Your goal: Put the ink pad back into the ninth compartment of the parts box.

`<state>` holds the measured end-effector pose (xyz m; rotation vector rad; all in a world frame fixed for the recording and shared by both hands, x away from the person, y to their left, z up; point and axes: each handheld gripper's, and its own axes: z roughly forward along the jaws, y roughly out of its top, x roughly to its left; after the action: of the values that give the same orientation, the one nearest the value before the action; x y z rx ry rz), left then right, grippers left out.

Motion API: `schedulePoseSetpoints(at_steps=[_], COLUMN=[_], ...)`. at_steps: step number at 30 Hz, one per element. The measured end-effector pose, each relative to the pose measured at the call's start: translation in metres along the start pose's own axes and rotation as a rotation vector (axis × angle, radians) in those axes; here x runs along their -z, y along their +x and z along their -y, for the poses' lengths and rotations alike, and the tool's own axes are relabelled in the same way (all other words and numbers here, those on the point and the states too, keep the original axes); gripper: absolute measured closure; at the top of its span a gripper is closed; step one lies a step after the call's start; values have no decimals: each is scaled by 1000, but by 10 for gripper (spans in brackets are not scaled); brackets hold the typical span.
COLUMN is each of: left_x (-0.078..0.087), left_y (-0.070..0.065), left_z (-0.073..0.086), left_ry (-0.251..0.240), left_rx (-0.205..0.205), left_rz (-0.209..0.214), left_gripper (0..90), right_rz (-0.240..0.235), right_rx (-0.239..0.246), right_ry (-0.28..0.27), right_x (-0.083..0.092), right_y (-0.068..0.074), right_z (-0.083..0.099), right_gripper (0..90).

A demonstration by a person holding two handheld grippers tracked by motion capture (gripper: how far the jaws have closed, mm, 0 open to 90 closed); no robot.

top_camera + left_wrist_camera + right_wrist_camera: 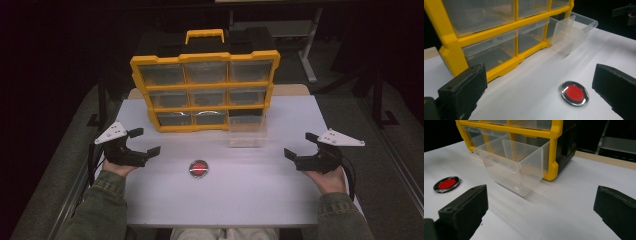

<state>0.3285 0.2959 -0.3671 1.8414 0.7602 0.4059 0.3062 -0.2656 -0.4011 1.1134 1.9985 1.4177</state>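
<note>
Both pairs of jaws stand wide apart and hold nothing. The left gripper (144,141) hovers just left of the red disc (199,168); the right gripper (300,146) hangs well to the disc's right, farther off. In the left gripper view the disc (574,93) lies between the jaws, nearer the one on the right of that view, flat on the white table (250,200). It looks small, thin and light, with a shiny rim that I'd guess is metal or glass, so probably slick. Lying so flat, it wants a pinch across its edges. Beyond the disc stands the yellow drawer cabinet (205,92), its lower right clear drawer (246,132) pulled out toward the disc.
</note>
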Motion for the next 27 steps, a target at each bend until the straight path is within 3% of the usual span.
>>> schedulePoseSetpoints(at_steps=[14, 27], left_x=[-20, -37], left_y=[-10, -20], left_z=[-15, -23], left_ry=[80, 120], left_rx=[-63, -123], left_rz=[61, 76], left_gripper=[0, 0], right_rz=[-7, -13], right_rx=[0, -1], right_ry=[11, 25], right_x=[-2, -2], right_y=[1, 1], right_z=[1, 1], right_gripper=[0, 0])
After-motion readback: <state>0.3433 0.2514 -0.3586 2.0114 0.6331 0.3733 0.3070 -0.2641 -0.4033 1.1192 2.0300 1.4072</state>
